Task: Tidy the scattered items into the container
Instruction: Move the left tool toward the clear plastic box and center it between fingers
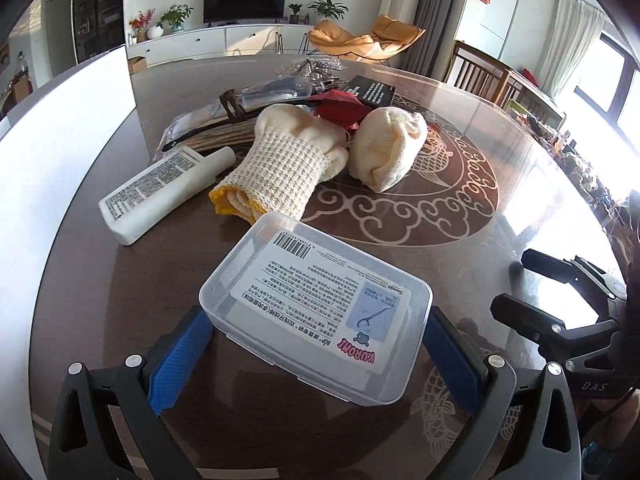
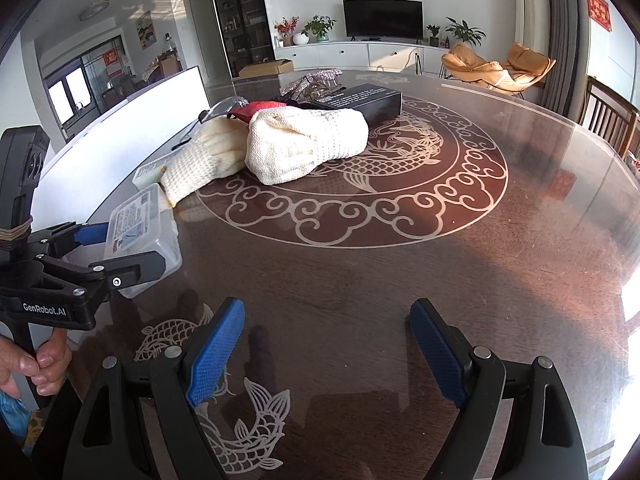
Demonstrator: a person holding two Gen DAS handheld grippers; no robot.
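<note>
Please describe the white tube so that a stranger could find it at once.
On the round dark table with the pale fish ornament, look at the pile of things near the white panel. The white tube lies flat, left of the knitted glove, covered in small black print.

The bench [image 2: 360, 280] is dark brown with pale scrollwork and fish motifs. A clear box [image 1: 316, 308] carries a white label with pink lettering. Cream waffle-knit gloves [image 1: 288, 164] show a yellow cuff. The claw pads [image 2: 216, 352] are textured blue on black.
</note>
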